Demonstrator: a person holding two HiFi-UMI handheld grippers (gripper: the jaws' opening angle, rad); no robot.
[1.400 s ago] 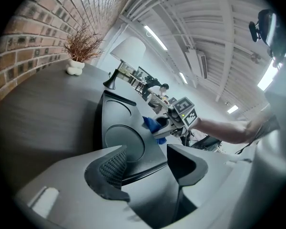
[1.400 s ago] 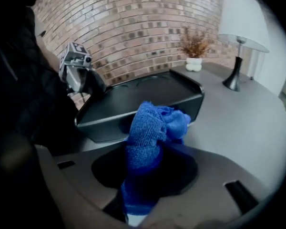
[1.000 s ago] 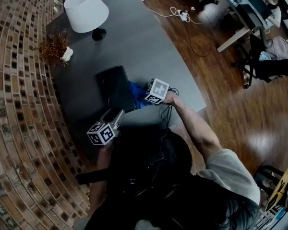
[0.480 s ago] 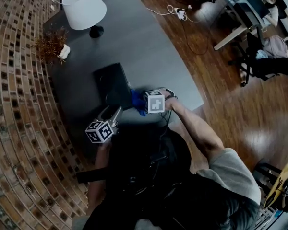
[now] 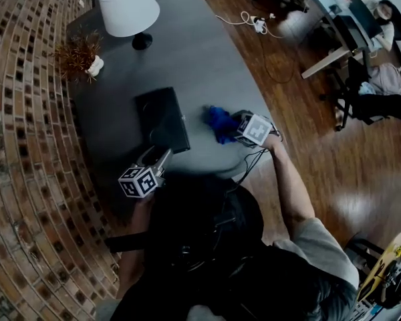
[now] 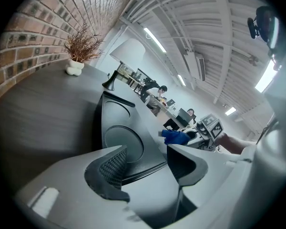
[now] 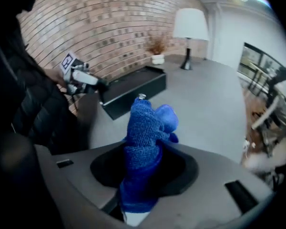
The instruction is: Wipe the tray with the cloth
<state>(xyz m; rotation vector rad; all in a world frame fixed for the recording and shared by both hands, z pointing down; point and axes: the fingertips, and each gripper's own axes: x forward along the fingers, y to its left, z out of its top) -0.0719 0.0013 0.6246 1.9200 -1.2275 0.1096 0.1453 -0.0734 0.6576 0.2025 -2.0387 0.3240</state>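
The black tray point(image 5: 162, 120) lies on the grey table point(image 5: 207, 65). My left gripper point(image 5: 155, 159) is at the tray's near corner, and in the left gripper view the tray's point(image 6: 119, 128) near rim runs between its jaws point(image 6: 145, 163), which hold it. My right gripper point(image 5: 237, 127) is to the right of the tray, apart from it, over bare table. It is shut on the blue cloth point(image 5: 220, 122). In the right gripper view the cloth point(image 7: 148, 132) stands bunched up out of the jaws point(image 7: 143, 180), which have just been opening slightly with the cloth still pinched.
A white lamp point(image 5: 127, 9) and a small dried plant point(image 5: 80, 55) stand at the table's far end by the brick wall point(image 5: 20, 146). Cables point(image 5: 250, 22) lie on the wooden floor to the right. Desks and a chair point(image 5: 361, 79) stand beyond.
My right gripper has carried the cloth from the tray's right edge out to the right, away from the tray. The left gripper and the tray have stayed put.
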